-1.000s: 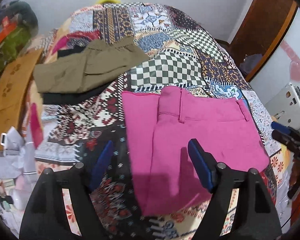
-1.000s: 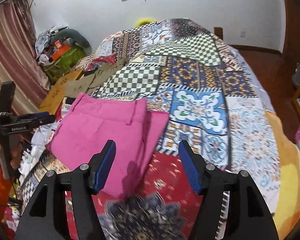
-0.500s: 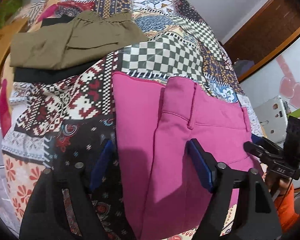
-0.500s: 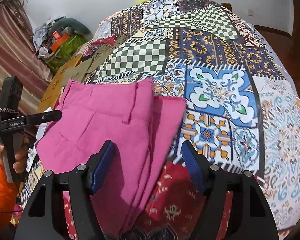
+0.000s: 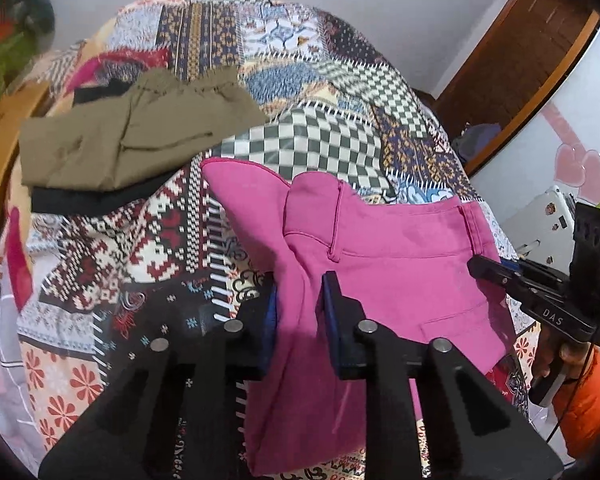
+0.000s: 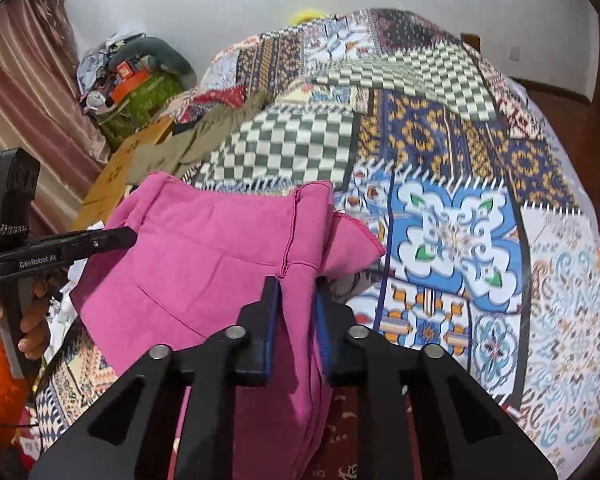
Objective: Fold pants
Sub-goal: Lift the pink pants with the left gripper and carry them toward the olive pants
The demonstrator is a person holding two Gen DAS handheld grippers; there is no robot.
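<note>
We have the pink pants [image 5: 400,264] lying across the lower centre of both wrist views, on the patchwork bedspread [image 5: 332,144]. Our left gripper [image 5: 298,312] is closing on the bunched left edge of the cloth, with fabric pinched between its blue pads. In the right wrist view our right gripper [image 6: 296,312] is closing on the opposite edge in the same way, again with pink cloth between its pads.

The risk we see is in how much each pinch has caught. The pants are already folded into several layers, and if a pad grips only the top ones, the lower layers will probably sag free and spoil the fold when we lift. The two grips also sit at different depths on the cloth, so pulling unevenly could skew the edges. The olive pants [image 5: 132,144] at the upper left lie well apart and should not interfere.
</note>
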